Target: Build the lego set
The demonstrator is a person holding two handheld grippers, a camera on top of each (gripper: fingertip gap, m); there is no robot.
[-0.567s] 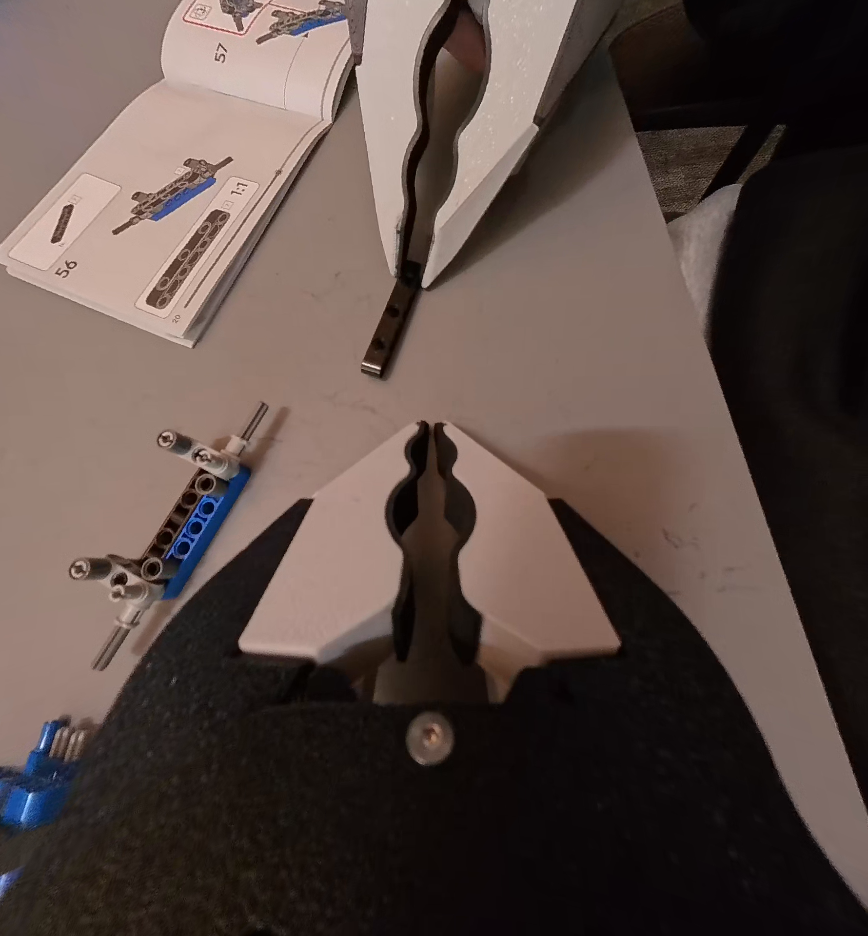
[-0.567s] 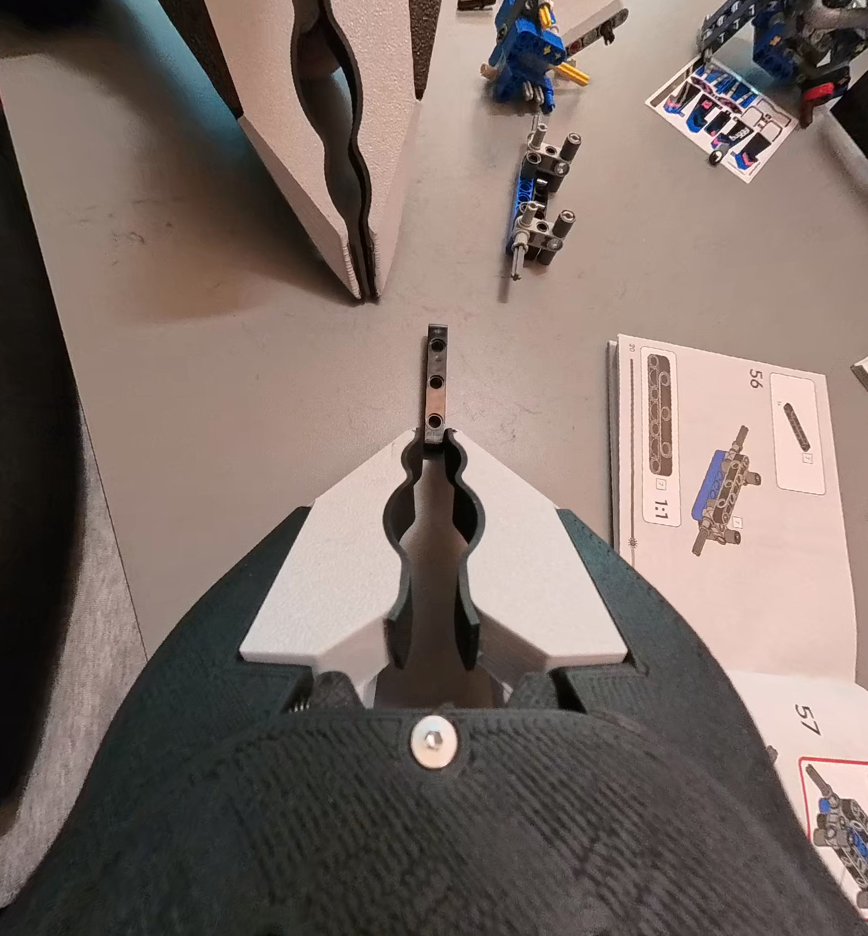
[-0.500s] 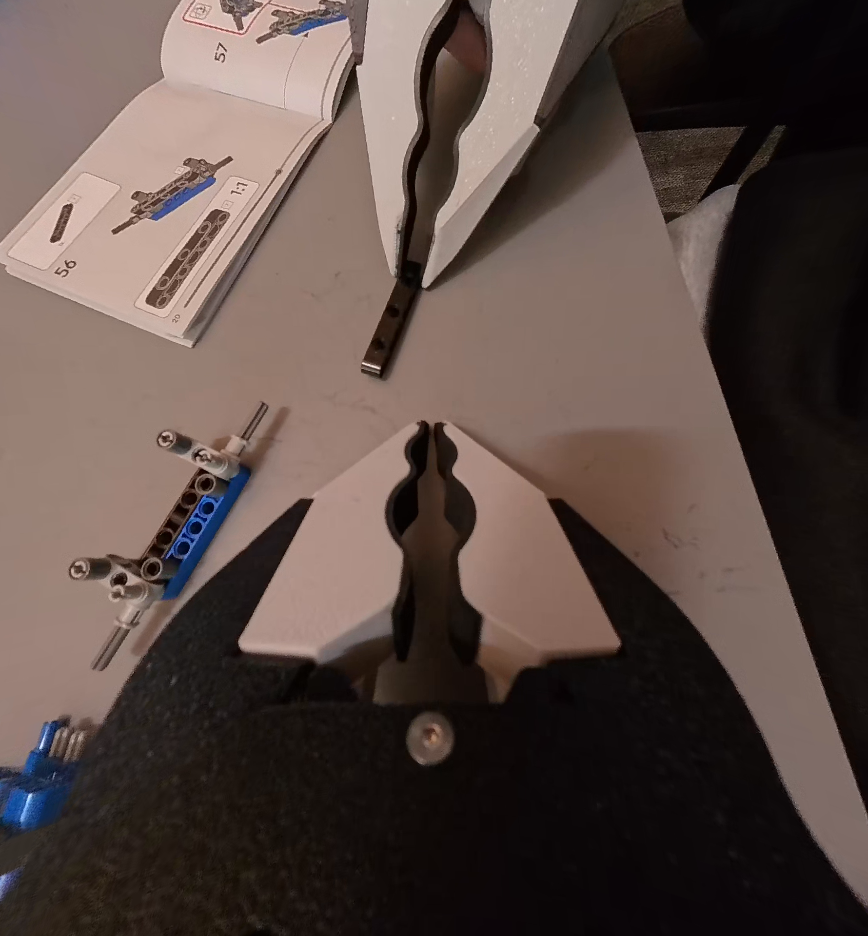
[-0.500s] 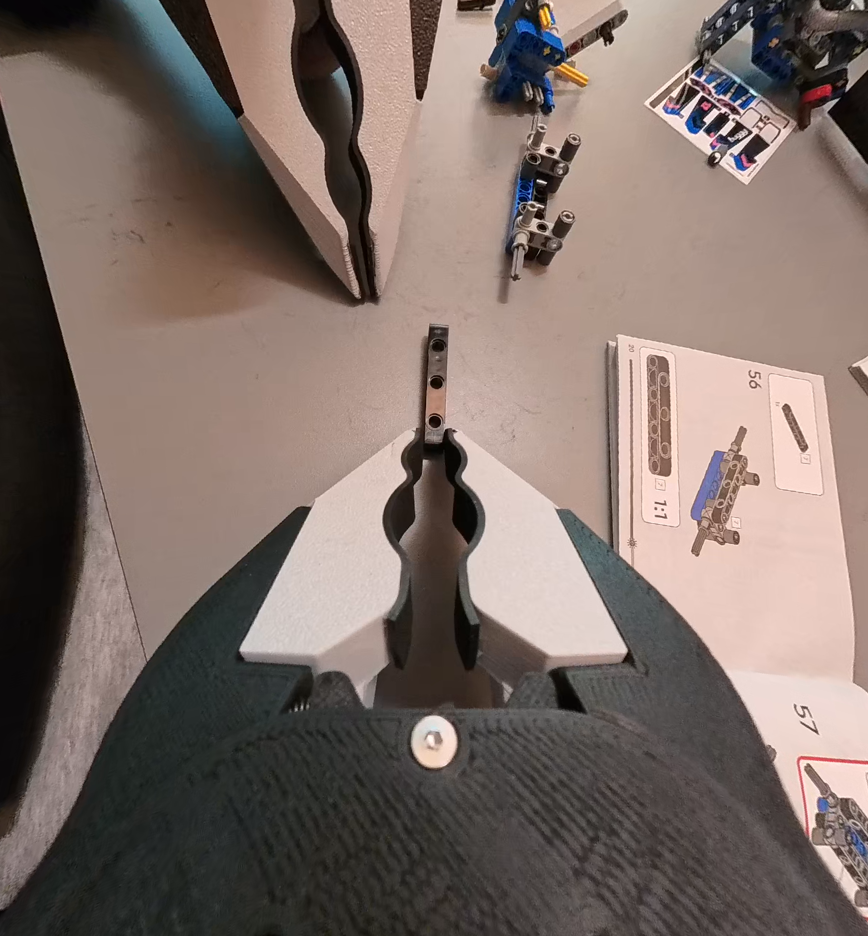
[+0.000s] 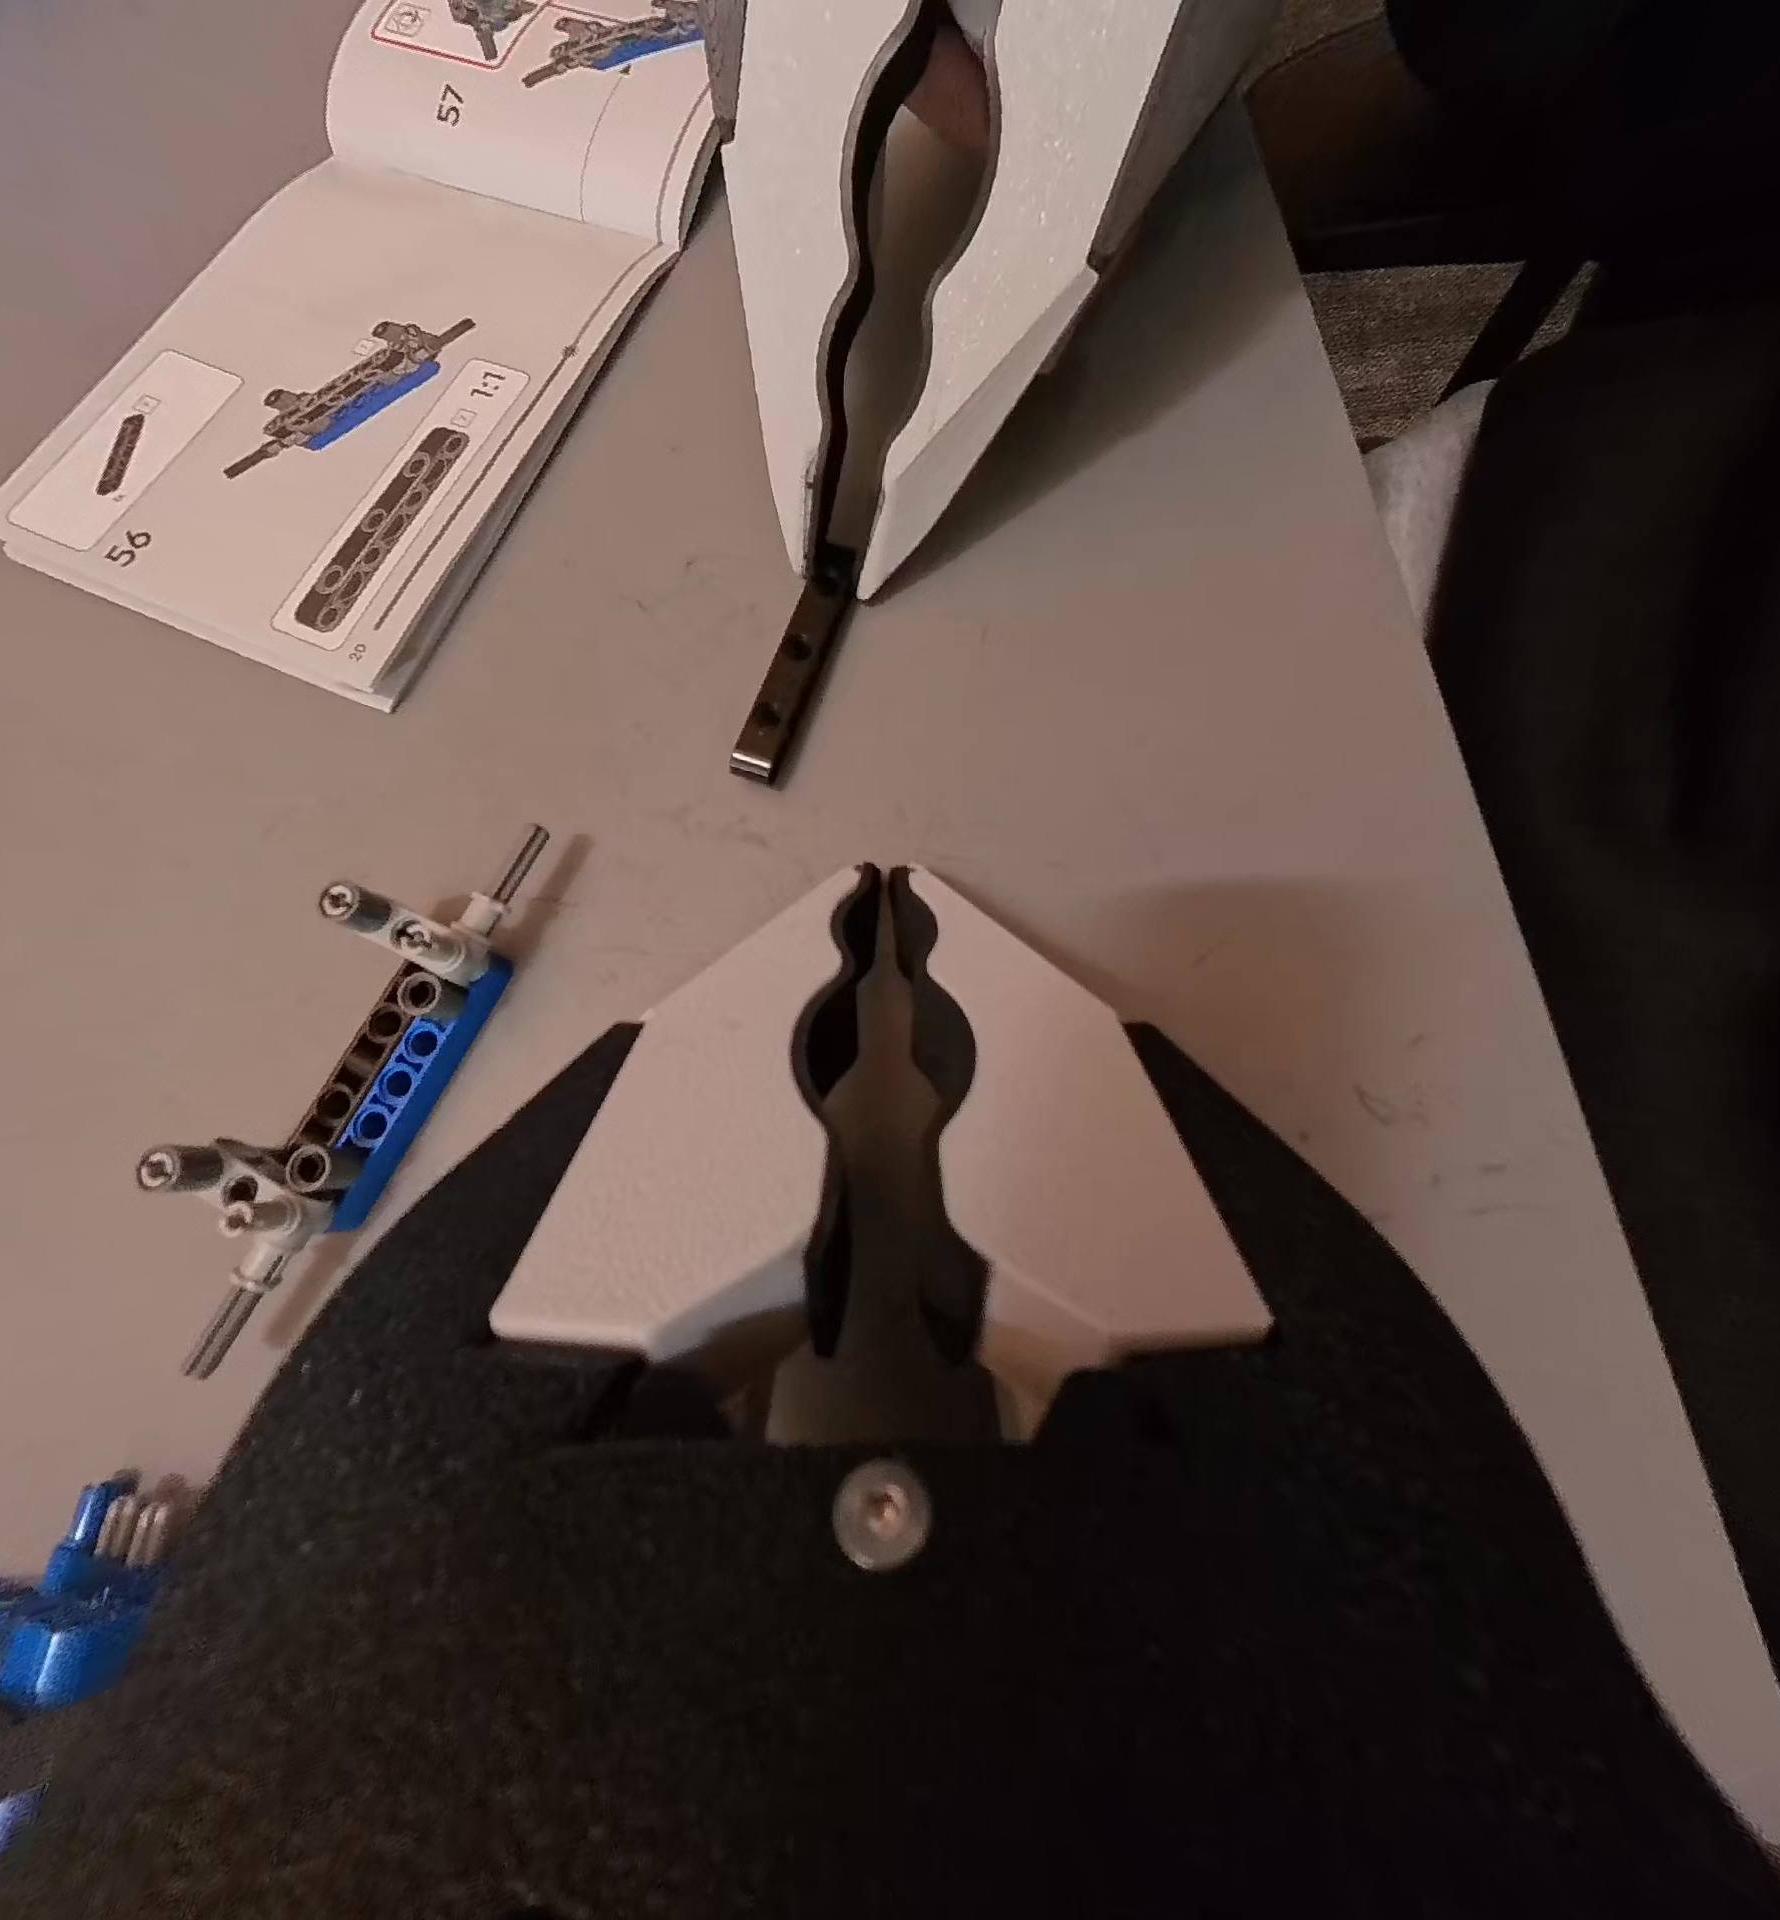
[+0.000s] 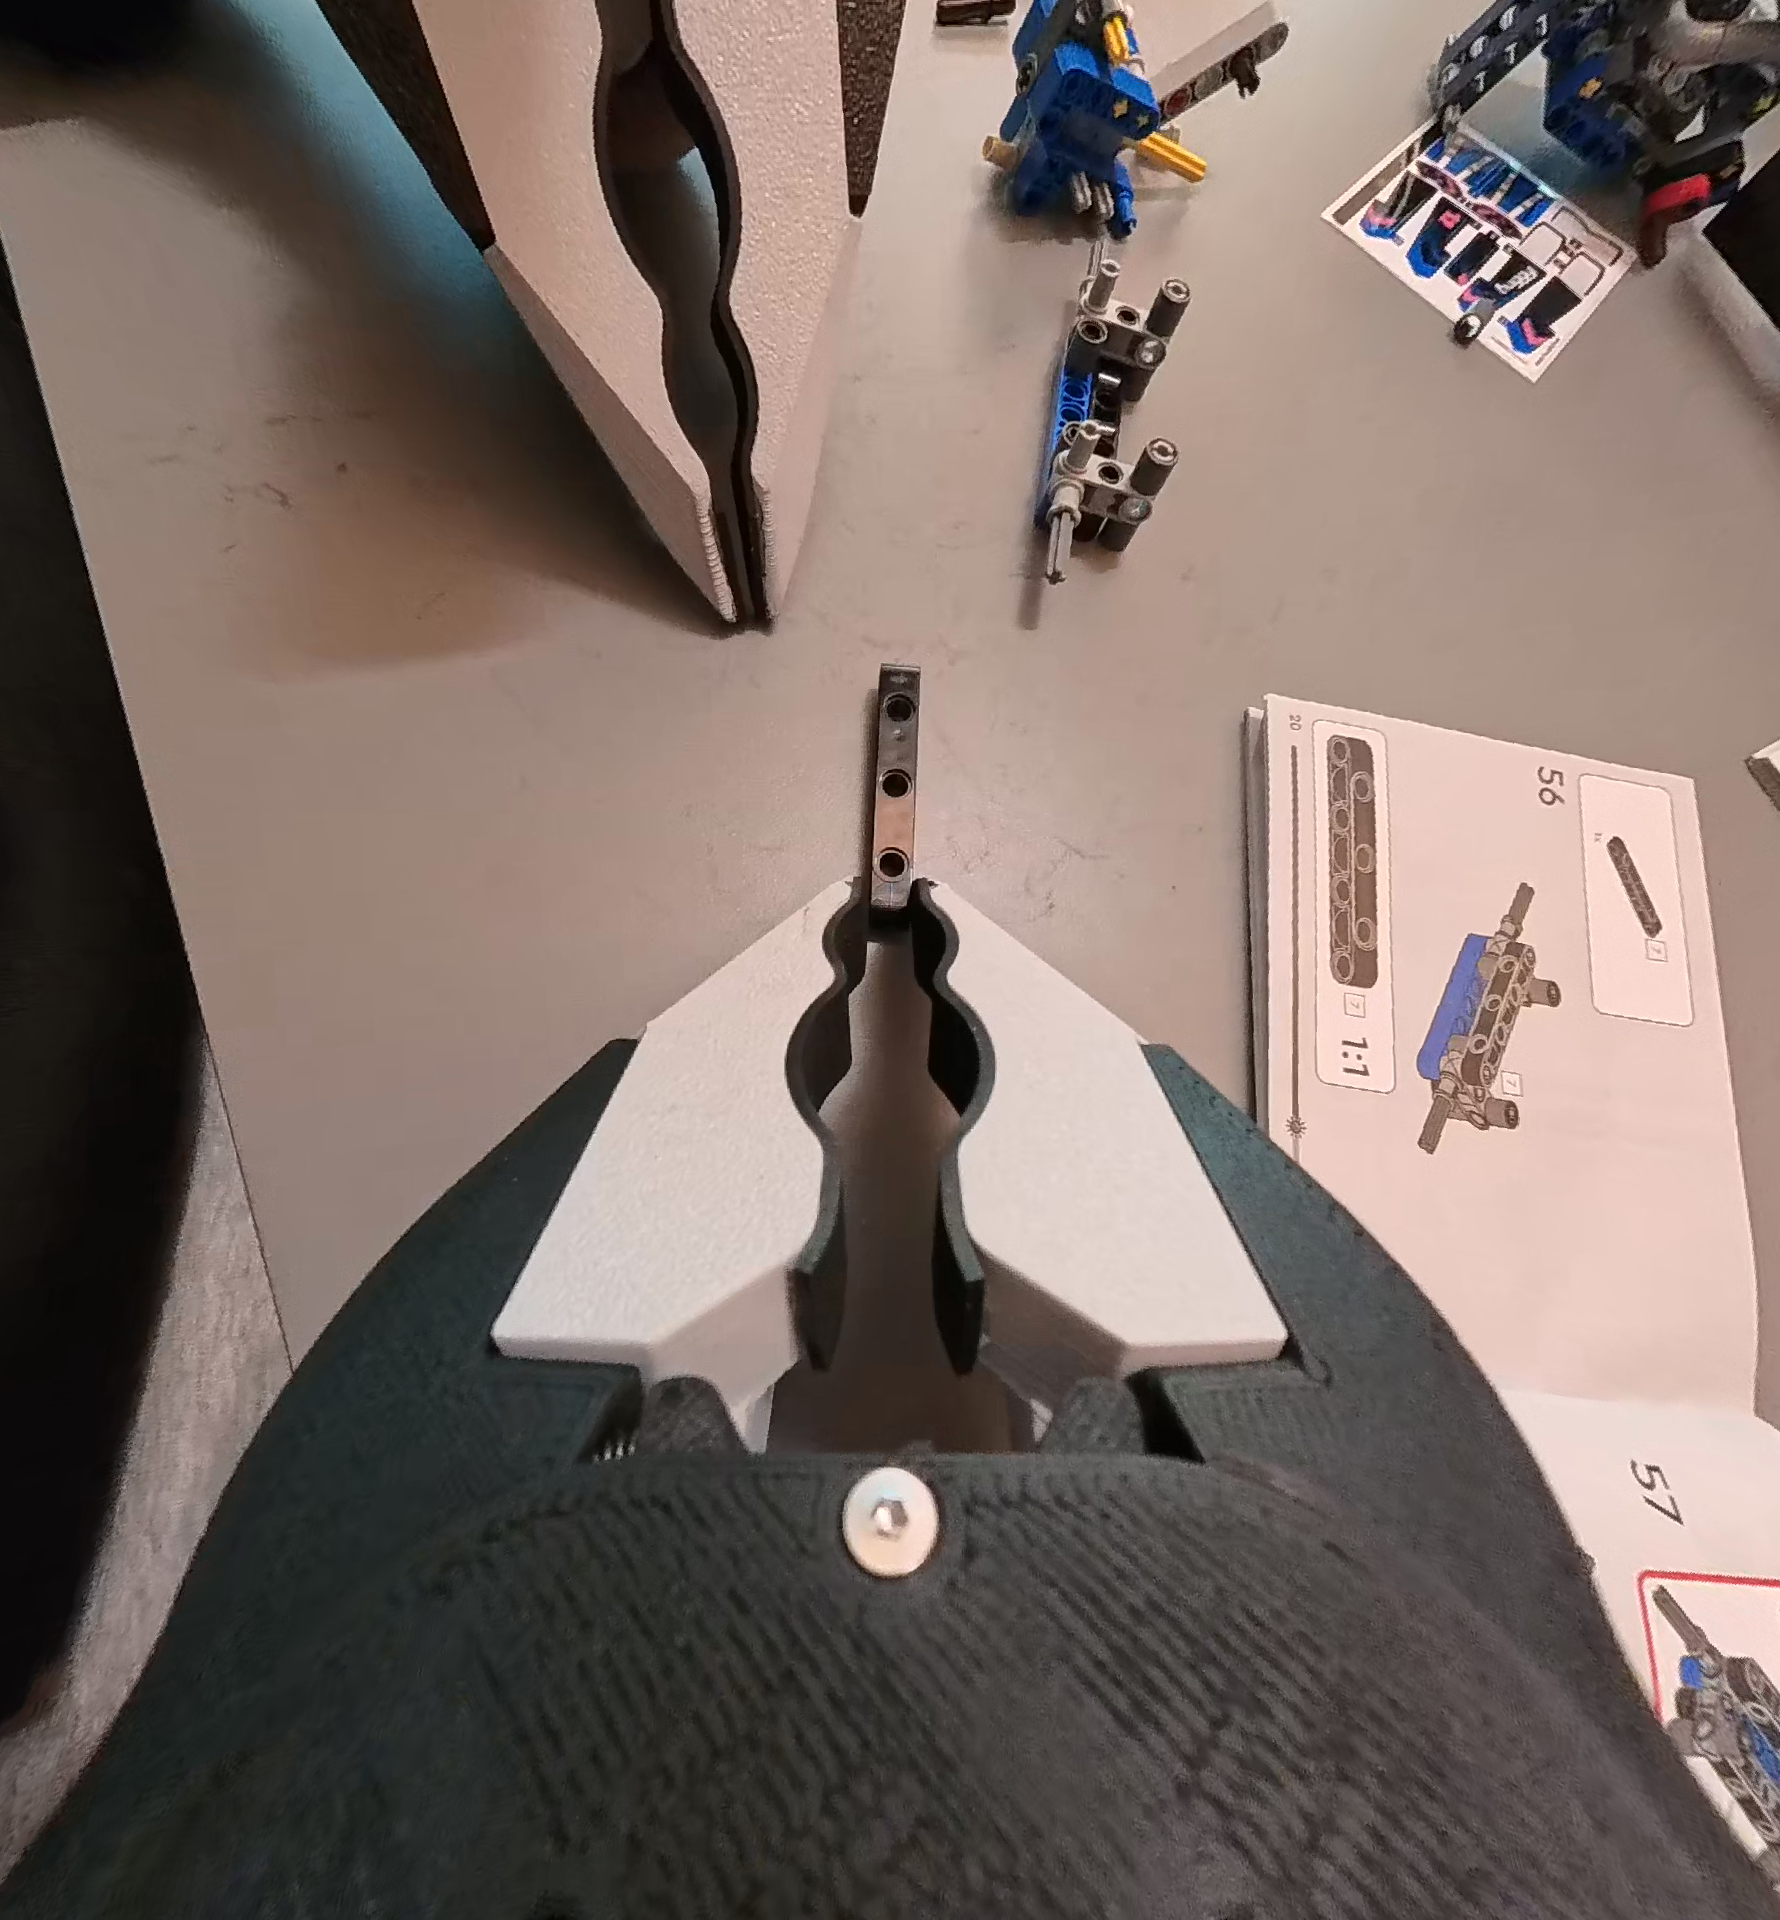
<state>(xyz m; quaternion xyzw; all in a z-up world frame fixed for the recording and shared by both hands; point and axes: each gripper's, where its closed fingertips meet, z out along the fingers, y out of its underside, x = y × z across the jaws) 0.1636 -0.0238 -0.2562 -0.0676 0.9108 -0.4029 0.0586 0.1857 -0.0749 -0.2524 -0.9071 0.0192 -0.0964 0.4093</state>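
My right gripper (image 6: 892,891) is shut on one end of a thin black beam with holes (image 6: 895,781), which sticks out forward above the grey table (image 6: 470,790). The beam also shows in the left wrist view (image 5: 792,665), held by the right gripper (image 5: 832,566). My left gripper (image 5: 884,875) is shut and empty, facing the beam's free end a short way off; it shows in the right wrist view (image 6: 746,613). A blue and black beam assembly with grey pins and axles (image 5: 356,1081) lies to the left of my left gripper, also seen in the right wrist view (image 6: 1109,416).
An open instruction booklet (image 6: 1488,987) lies on the table, also in the left wrist view (image 5: 346,395). A blue sub-build with yellow pins (image 6: 1073,114), a sticker sheet (image 6: 1478,244) and a larger blue build (image 6: 1634,73) lie farther off. The table edge (image 5: 1468,831) borders a dark-clothed person. There is about 7 cm between the tips of the two grippers. The left tips stand about 30 cm off the larger blue build (image 6: 1634,73).
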